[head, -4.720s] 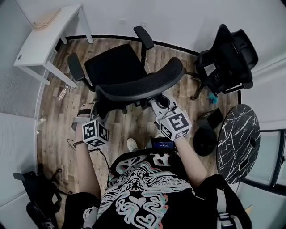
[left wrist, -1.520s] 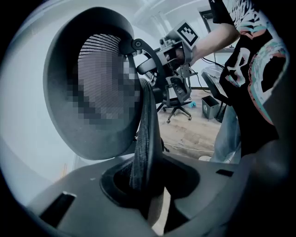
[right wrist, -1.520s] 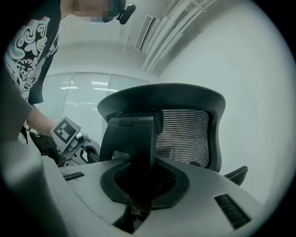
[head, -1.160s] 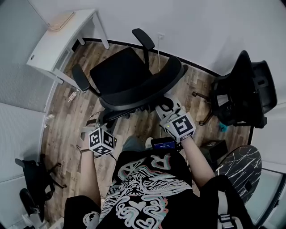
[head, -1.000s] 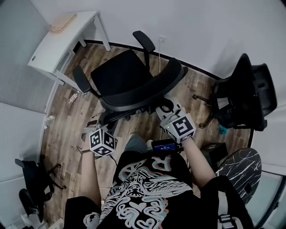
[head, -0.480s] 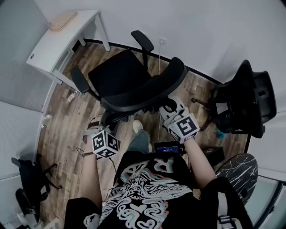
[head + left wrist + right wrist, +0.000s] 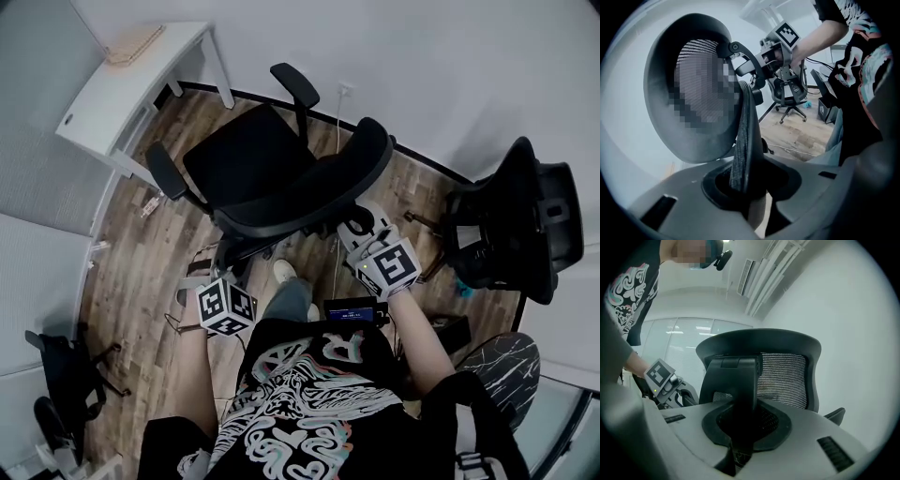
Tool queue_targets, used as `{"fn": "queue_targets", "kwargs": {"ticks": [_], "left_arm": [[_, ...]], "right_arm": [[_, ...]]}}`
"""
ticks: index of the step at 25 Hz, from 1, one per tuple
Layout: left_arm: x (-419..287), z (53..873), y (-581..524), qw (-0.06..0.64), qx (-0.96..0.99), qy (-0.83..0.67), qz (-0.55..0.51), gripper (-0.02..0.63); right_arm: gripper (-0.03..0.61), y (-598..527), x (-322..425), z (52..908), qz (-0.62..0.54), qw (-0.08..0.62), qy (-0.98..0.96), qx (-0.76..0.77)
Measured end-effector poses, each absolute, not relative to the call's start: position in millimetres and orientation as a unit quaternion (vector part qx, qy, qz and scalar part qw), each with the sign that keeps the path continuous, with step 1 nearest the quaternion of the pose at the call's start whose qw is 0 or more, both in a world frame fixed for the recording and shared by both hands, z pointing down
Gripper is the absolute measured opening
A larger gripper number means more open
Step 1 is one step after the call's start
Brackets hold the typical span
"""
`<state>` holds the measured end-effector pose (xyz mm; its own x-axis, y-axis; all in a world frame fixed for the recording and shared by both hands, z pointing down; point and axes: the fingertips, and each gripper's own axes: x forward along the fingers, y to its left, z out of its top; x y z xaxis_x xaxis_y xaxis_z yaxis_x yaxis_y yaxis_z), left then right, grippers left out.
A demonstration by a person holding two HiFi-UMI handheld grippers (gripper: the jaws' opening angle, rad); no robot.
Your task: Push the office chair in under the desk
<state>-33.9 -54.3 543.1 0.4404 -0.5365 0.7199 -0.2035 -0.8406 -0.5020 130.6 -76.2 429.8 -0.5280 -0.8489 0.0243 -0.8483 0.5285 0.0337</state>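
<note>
The black office chair (image 7: 246, 157) stands on the wood floor, its seat facing the white desk (image 7: 120, 82) at the far left. I stand behind its curved backrest (image 7: 314, 192). My left gripper (image 7: 214, 279) is at the backrest's left end. Its jaws are closing with the backrest's thin edge (image 7: 743, 136) running down between them, and the left gripper (image 7: 745, 187) grips it. My right gripper (image 7: 361, 230) is at the right end. In the right gripper view, the right gripper (image 7: 740, 427) is shut on the black back support (image 7: 736, 380).
A second black chair (image 7: 511, 220) stands by the wall at the right. A dark marbled round table (image 7: 497, 361) and a black bin (image 7: 450, 328) are at the lower right. Cables (image 7: 192, 258) lie on the floor by the chair base. A wooden tray (image 7: 131, 44) rests on the desk.
The person has stepped forward: a leg and shoe now show under the backrest. The chair has turned slightly and drawn away from the second chair. Both grippers stay on the backrest.
</note>
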Motion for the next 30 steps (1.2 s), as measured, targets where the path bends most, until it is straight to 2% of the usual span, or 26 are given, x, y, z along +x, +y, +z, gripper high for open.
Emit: {"fn": "queue_targets", "kwargs": {"ticks": [30], "left_arm": [[-3.8,543.1,-133.6,0.132,-0.819,0.272,-0.488,0.123]], "right_arm": [[0.067,-183.2,158.6,431.7,0.015,0.008,-0.9,0.436]]}}
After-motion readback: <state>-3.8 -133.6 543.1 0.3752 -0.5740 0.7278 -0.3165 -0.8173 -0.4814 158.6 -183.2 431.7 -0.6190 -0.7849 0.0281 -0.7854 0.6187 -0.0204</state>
